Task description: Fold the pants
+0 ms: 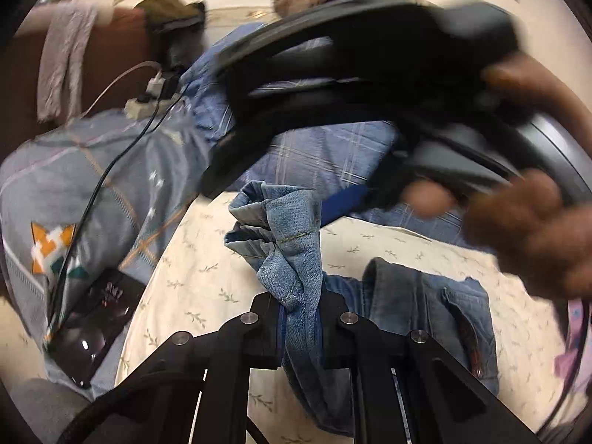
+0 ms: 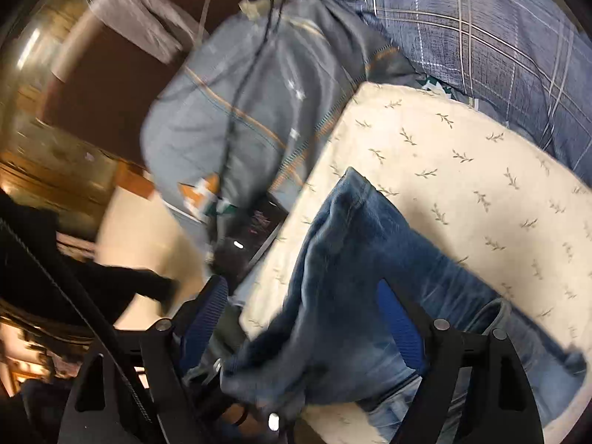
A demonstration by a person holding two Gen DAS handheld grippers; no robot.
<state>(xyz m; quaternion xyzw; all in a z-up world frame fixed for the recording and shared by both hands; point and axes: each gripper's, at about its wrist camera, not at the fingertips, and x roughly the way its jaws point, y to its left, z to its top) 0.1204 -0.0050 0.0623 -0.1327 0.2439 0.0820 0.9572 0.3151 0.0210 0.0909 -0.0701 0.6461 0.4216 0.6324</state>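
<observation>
Clearly bunched and faded, the blue jeans (image 1: 296, 259) lie on the leaf-print cream mattress (image 1: 207, 266), one hem pinched up in the left gripper (image 1: 299, 318). Over their crumpled legs the right gripper (image 2: 307, 318) stands wide apart, gripping nothing.

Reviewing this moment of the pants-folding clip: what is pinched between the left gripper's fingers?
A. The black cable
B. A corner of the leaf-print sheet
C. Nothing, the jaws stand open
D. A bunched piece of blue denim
D: in the left wrist view the left gripper is shut on a gathered fold of the jeans, lifted off the leaf-print sheet.
</observation>
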